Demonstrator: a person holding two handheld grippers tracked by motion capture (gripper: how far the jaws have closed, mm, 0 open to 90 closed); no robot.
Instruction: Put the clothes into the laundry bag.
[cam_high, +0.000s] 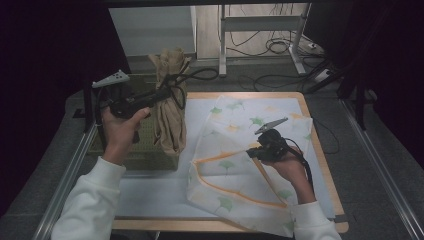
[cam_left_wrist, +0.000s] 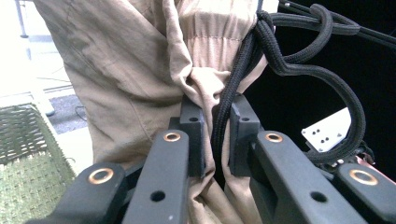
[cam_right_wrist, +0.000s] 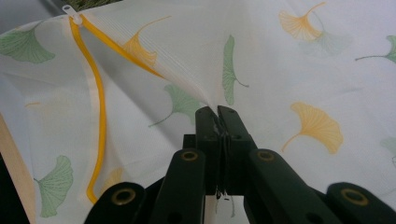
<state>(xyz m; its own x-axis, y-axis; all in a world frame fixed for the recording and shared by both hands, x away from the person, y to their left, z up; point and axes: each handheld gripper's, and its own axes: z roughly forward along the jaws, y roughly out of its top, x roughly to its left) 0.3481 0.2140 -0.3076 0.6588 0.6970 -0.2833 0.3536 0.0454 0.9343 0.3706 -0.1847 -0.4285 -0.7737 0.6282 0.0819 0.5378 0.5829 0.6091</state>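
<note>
On the tabletop (cam_high: 305, 107) lies a white leaf-print bag (cam_high: 235, 165) with an orange zipper; beside it, at the left edge, a green basket (cam_high: 145, 145). My right gripper (cam_right_wrist: 217, 112) pinches the bag's fabric, fingers closed tight. My left gripper (cam_left_wrist: 217, 116) holds tan cloth (cam_left_wrist: 135, 70) and its black cord (cam_left_wrist: 233, 88) above the basket, fingers narrow.

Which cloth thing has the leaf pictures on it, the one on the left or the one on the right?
The white zippered bag pinched by the right tool has green and orange ginkgo leaves and an orange zipper. The tan cloth in the left tool is plain.
</note>
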